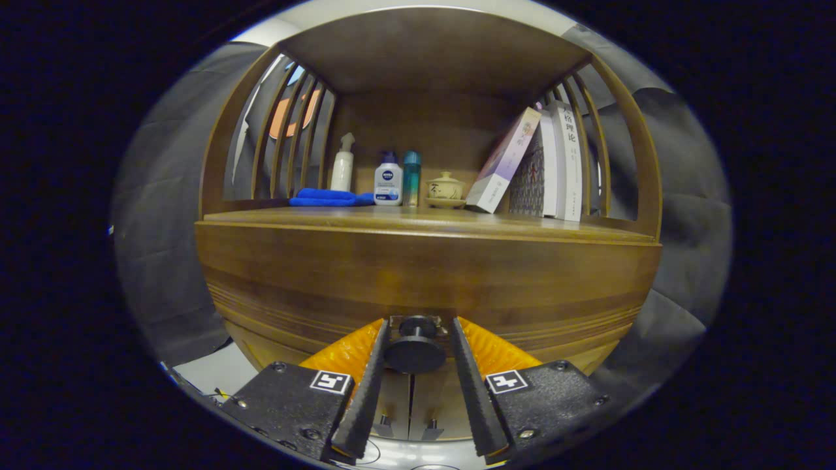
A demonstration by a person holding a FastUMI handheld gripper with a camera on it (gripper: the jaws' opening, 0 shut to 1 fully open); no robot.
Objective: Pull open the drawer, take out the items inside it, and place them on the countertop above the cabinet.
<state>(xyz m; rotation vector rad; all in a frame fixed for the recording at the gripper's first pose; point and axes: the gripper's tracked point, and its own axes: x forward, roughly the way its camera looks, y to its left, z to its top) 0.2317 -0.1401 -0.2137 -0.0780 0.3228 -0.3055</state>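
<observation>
- the gripper (416,326) straddles the drawer knob (415,353), fingers narrow on either side, contact unclear.
- a loose or off-centre grip could slip off the knob, leaving the drawer (424,281) below the desk (392,220) shut.

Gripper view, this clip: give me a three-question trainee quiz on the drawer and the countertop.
1. True or false: the drawer is already pulled open.
2. What sits between the fingers of the gripper? A) the blue cloth B) the round drawer knob C) a book
3. Fill in: the lidded cup stands on the countertop between the teal bottle and the leaning ____.

Key
1. False: its front looks closed and flush.
2. B; the fingers flank the knob, and whether they press on it cannot be told.
3. book.
</observation>
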